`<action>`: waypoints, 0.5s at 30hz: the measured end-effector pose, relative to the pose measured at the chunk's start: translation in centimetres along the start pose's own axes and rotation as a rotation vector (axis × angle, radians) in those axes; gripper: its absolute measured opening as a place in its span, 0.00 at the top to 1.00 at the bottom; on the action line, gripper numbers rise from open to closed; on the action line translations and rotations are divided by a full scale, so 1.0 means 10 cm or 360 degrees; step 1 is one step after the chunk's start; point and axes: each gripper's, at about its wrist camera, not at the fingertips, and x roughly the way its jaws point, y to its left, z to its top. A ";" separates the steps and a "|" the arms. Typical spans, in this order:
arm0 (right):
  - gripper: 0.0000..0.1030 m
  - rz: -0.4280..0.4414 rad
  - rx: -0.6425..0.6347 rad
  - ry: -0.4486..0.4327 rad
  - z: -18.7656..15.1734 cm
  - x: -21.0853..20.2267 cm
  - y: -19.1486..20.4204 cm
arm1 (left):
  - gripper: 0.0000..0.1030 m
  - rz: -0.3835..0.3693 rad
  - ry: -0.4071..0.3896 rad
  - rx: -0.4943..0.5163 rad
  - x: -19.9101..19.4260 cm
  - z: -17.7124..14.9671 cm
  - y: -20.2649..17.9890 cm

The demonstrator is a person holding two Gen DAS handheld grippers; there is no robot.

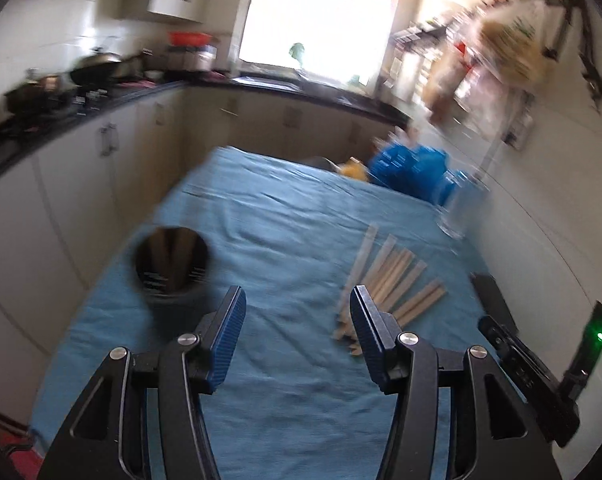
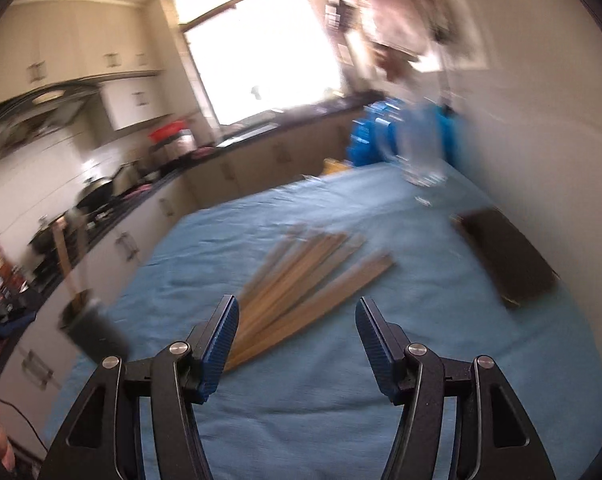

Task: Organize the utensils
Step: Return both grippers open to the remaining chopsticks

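Observation:
Several flat wooden sticks lie in a loose fan on the blue cloth; they also show in the right wrist view. A dark round holder stands at the left with a few sticks in it; it shows in the right wrist view with sticks poking up. My left gripper is open and empty, between the holder and the pile. My right gripper is open and empty, above the near ends of the pile. Both views are blurred.
The blue cloth covers the table. A clear glass and blue bags stand at the far right by the wall. A dark flat box lies at the right. Kitchen counters run along the left.

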 end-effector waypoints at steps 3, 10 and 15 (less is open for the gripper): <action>0.37 -0.0076 0.0072 0.0062 0.00 0.13 -0.26 | 0.49 -0.0058 0.0117 0.0075 0.36 -0.03 -0.29; 0.37 0.0003 0.0169 0.0129 -0.05 0.34 -0.41 | 0.66 -0.0099 0.0394 0.0052 1.34 0.15 -0.64; 0.37 0.0064 0.0220 0.0135 -0.05 0.37 -0.50 | 0.70 -0.0016 0.0492 0.0015 2.09 0.30 -0.77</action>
